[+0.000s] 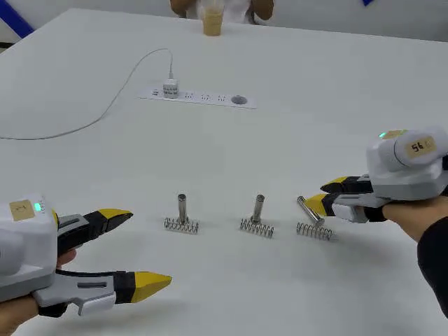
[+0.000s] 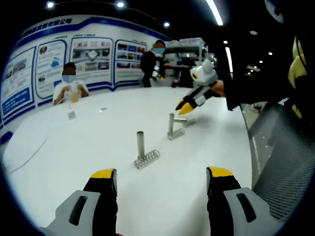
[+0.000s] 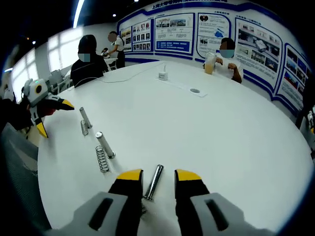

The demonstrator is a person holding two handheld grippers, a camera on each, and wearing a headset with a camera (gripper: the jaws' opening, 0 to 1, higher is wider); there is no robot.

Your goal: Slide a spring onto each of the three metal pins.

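Nothing's threaded yet tbh: springs (image 1: 256, 228) lie loose beside all three pins (image 1: 258, 208), nearside of the power strip (image 1: 199, 96), right gripper (image 1: 316, 197) gaping around the leaning pin (image 3: 153, 181), left gripper (image 1: 149, 247) spread wide.

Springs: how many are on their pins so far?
None yet. The left spring, middle spring and right spring each lie loose on the table. In hand: the right gripper straddles the tilted right pin; the left gripper hovers open, empty. All three springs remain.
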